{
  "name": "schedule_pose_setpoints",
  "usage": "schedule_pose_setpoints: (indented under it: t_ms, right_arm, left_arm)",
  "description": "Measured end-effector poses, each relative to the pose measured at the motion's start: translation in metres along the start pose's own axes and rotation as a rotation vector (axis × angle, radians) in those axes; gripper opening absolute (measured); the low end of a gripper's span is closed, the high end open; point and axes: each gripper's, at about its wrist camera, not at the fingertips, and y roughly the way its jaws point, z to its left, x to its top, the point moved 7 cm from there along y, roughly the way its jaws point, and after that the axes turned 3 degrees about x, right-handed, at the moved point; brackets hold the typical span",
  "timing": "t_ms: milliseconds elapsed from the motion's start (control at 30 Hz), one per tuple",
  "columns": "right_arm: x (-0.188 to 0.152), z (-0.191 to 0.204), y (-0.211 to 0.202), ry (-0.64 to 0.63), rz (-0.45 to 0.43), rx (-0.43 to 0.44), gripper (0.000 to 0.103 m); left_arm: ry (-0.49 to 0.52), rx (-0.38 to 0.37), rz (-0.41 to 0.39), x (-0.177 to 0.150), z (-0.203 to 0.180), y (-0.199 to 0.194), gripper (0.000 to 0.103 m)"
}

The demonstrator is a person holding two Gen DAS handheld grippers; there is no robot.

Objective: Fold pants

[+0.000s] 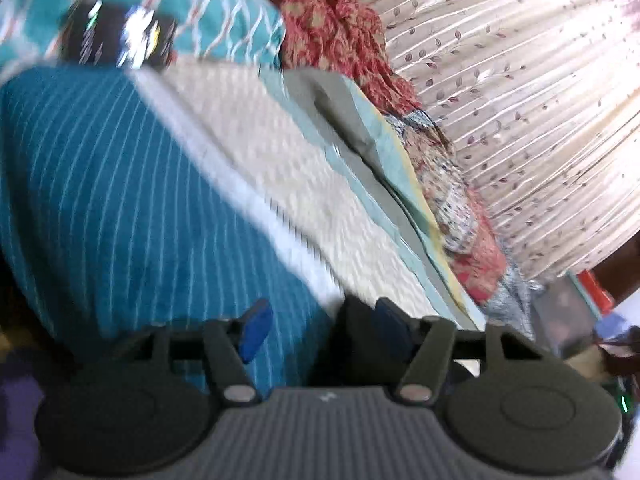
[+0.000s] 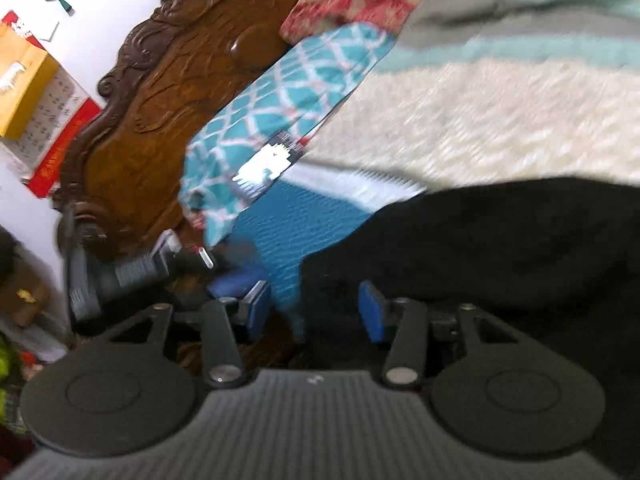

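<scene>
both grippers part-open, nothing pinched. left gripper (image 1: 318,330) over teal striped blanket (image 1: 120,208), lower centre of frame. right gripper (image 2: 314,312) w/ edge of black pants (image 2: 500,248) between pads; pants fill lower right, on blanket.

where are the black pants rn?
Right wrist view, lower right: the black pants lie on the teal striped cover, just ahead of the right claw, below the cream blanket.

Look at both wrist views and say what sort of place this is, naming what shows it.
Most likely a bedroom in a home: a carved wooden headboard, a patterned teal pillow against it, and layered bedding. A pleated leaf-print curtain hangs alongside.
</scene>
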Motion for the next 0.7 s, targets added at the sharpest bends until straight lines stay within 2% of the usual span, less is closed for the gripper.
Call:
schedule_pose_setpoints:
  t_ms: [67, 100, 133, 167, 233, 267, 333, 367, 433, 500, 567, 600, 633, 700]
  right_arm:
    - [-0.005, -0.017, -0.006, 0.013, -0.025, -0.07, 0.051]
    - [-0.008, -0.024, -0.009, 0.033, -0.028, -0.087, 0.051]
    - [-0.011, -0.032, -0.012, 0.057, -0.028, -0.1, 0.051]
    - [-0.016, -0.039, -0.013, 0.078, -0.025, -0.114, 0.051]
    - [-0.026, -0.048, -0.013, 0.077, -0.008, -0.156, 0.051]
    - [-0.03, -0.051, -0.013, 0.076, 0.001, -0.176, 0.051]
    - [-0.042, -0.059, -0.011, 0.1, 0.042, -0.205, 0.051]
    - [-0.049, -0.064, -0.009, 0.121, 0.072, -0.218, 0.052]
    - [-0.056, -0.061, -0.012, 0.094, 0.068, -0.235, 0.052]
    - [-0.051, -0.048, -0.015, 0.021, 0.044, -0.251, 0.051]
    - [-0.042, -0.038, -0.014, -0.031, 0.01, -0.238, 0.052]
    - [-0.041, -0.036, -0.007, -0.031, 0.018, -0.228, 0.054]
    - [-0.041, -0.037, 0.002, -0.02, 0.043, -0.225, 0.055]
    - [-0.047, -0.041, 0.029, -0.043, 0.106, -0.278, 0.06]
  left_arm:
    - [0.134, 0.012, 0.03, 0.016, -0.022, 0.026, 0.073]
    - [0.221, 0.016, 0.053, 0.02, -0.036, 0.044, 0.083]
    - [0.276, 0.017, 0.081, 0.021, -0.045, 0.058, 0.087]
    - [0.331, 0.008, 0.139, 0.018, -0.056, 0.08, 0.088]
    - [0.38, -0.019, 0.28, 0.001, -0.064, 0.116, 0.087]
    - [0.383, -0.036, 0.338, -0.008, -0.067, 0.131, 0.082]
    - [0.409, -0.06, 0.394, -0.028, -0.077, 0.144, 0.029]
    - [0.448, -0.036, 0.374, -0.035, -0.084, 0.143, 0.023]
    - [0.507, -0.015, 0.25, -0.033, -0.096, 0.133, 0.011]
    - [0.451, -0.017, 0.075, -0.013, -0.1, 0.108, 0.007]
    - [0.366, 0.002, -0.061, 0.008, -0.089, 0.091, 0.007]
    - [0.327, 0.009, -0.077, 0.013, -0.082, 0.092, 0.007]
    - [0.304, 0.024, -0.058, 0.014, -0.075, 0.1, 0.007]
    - [0.316, 0.098, -0.011, 0.004, -0.064, 0.121, 0.008]
